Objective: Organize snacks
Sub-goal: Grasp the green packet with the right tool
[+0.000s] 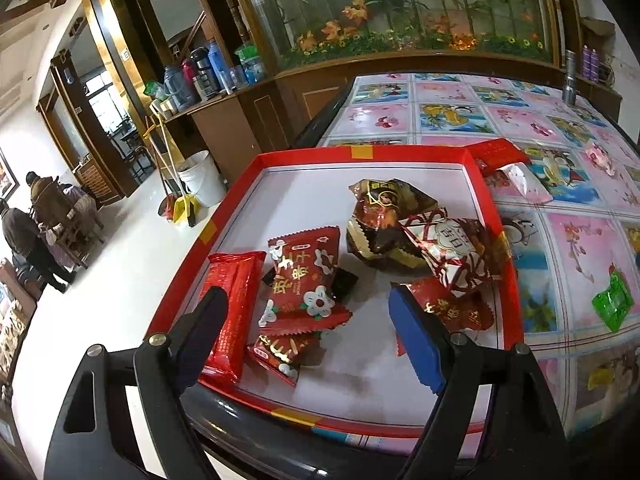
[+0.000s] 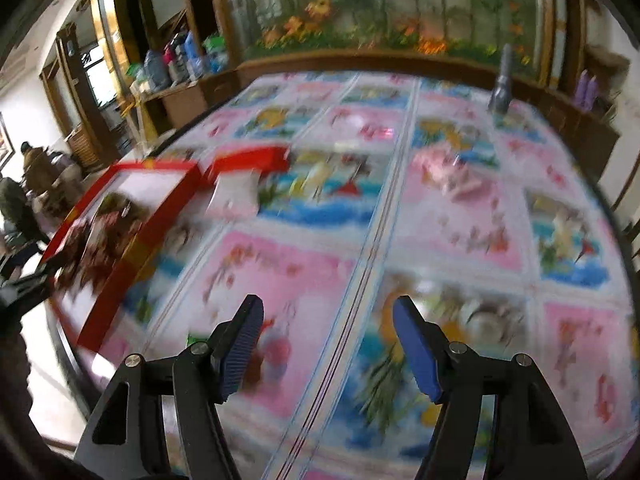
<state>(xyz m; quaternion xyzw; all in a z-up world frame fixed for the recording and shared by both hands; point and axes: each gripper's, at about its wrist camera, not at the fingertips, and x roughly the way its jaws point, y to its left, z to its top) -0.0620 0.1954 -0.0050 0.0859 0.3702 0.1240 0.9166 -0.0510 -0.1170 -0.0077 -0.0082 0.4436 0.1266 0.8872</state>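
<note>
The tray (image 1: 472, 168), red-rimmed with a white floor, fills the middle of the left view and sits at the table (image 1: 560, 240) edge; in the blurred right view it lies at mid left (image 2: 160, 216). It looks like stiff card, light, best lifted by a rim, though it probably need not move.

Inside it I count about seven wrapped snacks: a dark brown-gold packet (image 1: 384, 216) at centre, a red-and-white one (image 1: 452, 252) touching it on the right, a flowered red packet (image 1: 306, 276), a long red bar (image 1: 232, 308) at lower left, a small red one (image 1: 280, 354) below, another red one (image 1: 460, 308) behind the right finger, and a dark sliver (image 1: 344, 280) that may be a further piece. All should be light, crinkly and slippery foil, likely crushable inside, so pinch a sealed end or the flat faces gently.

Loose on the table: a red packet (image 1: 500, 152) and a white one (image 1: 524, 184) just beyond the tray's upper right corner, a pink one (image 1: 598, 158) at far right, a green one (image 1: 612, 304) at right. Four, judged still to be gathered.

The left gripper (image 1: 308, 332) hovers over the tray, fingers spread, holding nothing. The right gripper (image 2: 328, 344), low in its frame above the table, is likewise released and empty.
</note>
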